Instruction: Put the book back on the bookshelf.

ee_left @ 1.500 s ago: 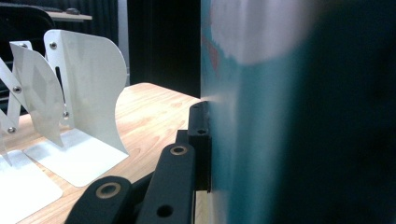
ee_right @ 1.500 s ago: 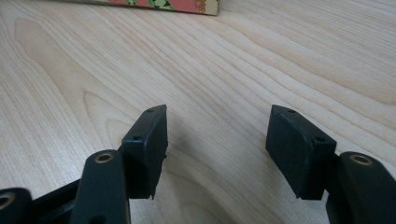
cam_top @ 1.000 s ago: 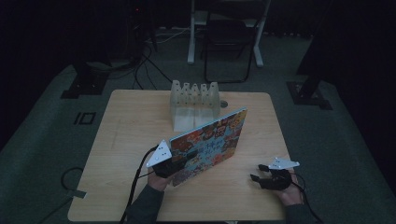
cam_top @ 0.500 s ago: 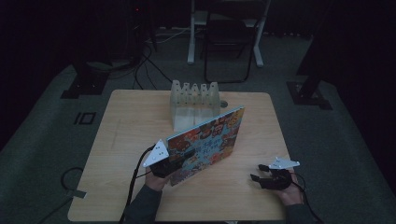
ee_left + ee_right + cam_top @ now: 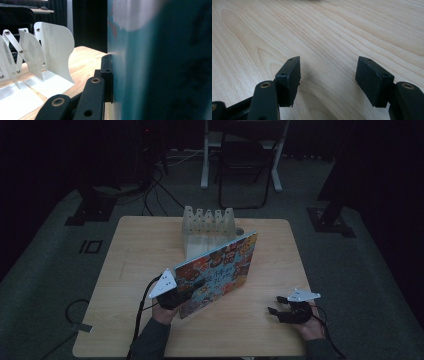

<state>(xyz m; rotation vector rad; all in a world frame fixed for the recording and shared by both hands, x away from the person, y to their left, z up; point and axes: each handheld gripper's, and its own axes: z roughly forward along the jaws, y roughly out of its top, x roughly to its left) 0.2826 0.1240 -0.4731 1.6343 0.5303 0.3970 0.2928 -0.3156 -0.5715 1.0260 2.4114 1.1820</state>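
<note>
From the high view, the left tongs (image 5: 181, 292) gripped a colourful picture book (image 5: 220, 270) by its lower left end and held it tilted on edge over the middle of the table (image 5: 130, 250), just in front of the white accordion-style rack (image 5: 207, 227). The right tongs (image 5: 280, 305) rested apart near the table's right front corner, with nothing between them.

In the left gripper view, one black pad (image 5: 107, 75) pressed flat against the book's teal cover (image 5: 160, 62), and the rack's white dividers (image 5: 53, 47) stood near on the left. The book looked thin, stiff and fairly light, with a glossy cover that could slip; a hold near the spine or a lower corner seemed safest.

In the right gripper view, the jaws had just been opening and stood wide and empty above bare wood (image 5: 337, 30).
</note>
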